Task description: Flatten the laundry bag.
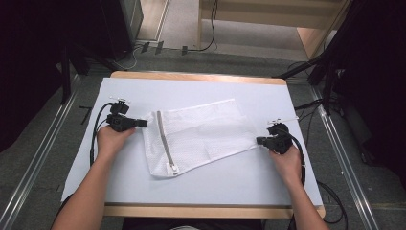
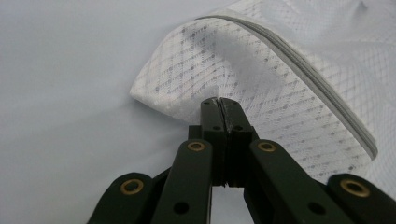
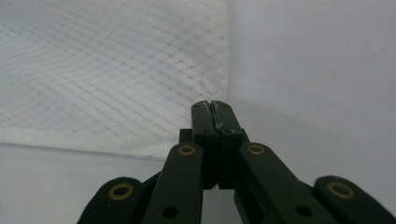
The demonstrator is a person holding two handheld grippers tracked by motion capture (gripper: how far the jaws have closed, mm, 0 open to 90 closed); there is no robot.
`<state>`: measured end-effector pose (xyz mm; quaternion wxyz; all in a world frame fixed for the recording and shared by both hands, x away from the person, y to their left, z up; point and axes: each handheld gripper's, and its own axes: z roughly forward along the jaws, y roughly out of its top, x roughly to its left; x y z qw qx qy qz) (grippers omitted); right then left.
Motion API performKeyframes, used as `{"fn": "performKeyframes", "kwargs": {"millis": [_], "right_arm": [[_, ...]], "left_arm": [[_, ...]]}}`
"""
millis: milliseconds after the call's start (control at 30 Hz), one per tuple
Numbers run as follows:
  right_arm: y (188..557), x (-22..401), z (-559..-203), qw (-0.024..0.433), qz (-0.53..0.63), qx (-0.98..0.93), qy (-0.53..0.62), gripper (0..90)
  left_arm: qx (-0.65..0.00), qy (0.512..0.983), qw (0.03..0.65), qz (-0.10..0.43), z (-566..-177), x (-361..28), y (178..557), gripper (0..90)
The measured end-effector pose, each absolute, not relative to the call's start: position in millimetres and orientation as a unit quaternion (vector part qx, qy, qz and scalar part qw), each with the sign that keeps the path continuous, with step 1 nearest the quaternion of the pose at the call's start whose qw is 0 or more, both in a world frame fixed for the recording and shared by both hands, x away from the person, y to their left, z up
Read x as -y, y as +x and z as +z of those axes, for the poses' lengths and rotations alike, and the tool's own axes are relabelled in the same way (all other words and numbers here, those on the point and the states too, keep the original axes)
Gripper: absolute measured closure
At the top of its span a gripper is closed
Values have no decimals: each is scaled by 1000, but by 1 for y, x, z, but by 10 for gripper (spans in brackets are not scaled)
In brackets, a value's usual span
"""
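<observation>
We see a desk [image 1: 268, 187] with a pale wooden edge and a light grey-blue top sheet. It stands on a grey floor [image 1: 43, 139], and metal rails [image 1: 36, 163] run along the floor at both sides of it. Beyond the far edge of the desk we see a light wooden frame [image 1: 311, 21] and black cables [image 1: 210, 28] that trail across the floor near it. At the right, dark stand legs [image 1: 330, 72] reach down beside the desk, with more black cables lying near them.
</observation>
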<state>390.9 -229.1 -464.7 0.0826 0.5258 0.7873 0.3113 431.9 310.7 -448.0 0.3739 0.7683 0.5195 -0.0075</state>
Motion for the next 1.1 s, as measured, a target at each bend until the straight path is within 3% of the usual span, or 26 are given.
{"fn": "performKeyframes", "kwargs": {"millis": [700, 900, 967, 1100], "right_arm": [[446, 233, -466, 96, 316, -777, 536, 900], [449, 231, -465, 92, 327, -776, 531, 891], [446, 232, -459, 92, 338, -773, 528, 813], [439, 232, -451, 106, 344, -773, 522, 759]], "left_arm": [[-483, 796, 363, -42, -444, -291, 341, 891], [-478, 796, 370, -38, -438, -296, 335, 807], [-479, 795, 370, -35, -435, -298, 335, 747], [-476, 792, 381, -22, -426, -300, 340, 668]]}}
